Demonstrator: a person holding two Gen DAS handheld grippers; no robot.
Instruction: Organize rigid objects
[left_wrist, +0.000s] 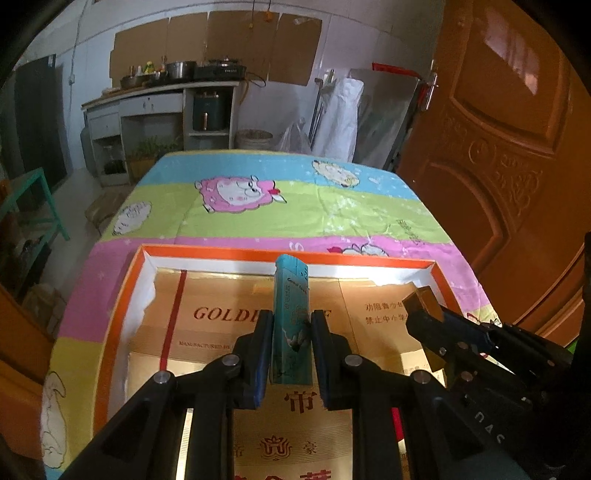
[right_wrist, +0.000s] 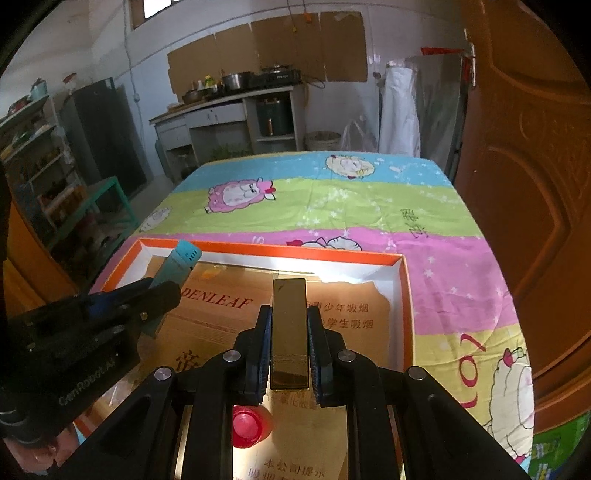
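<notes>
Both loads are slim and smooth, so either could twist or slide out if tilted, and the two tools sit close enough to knock together. The left tool (left_wrist: 288, 328) pinches a teal rectangular lighter (left_wrist: 290, 314) upright between its fingers; the right tool (right_wrist: 289, 325) pinches a shiny gold metal lighter (right_wrist: 289, 328). Both hang over the orange-rimmed shallow cardboard tray (right_wrist: 404, 295) on the bench.

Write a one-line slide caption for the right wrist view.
Right claw grips a gold lighter over the orange-rimmed box, with the left claw holding a teal lighter alongside.
</notes>
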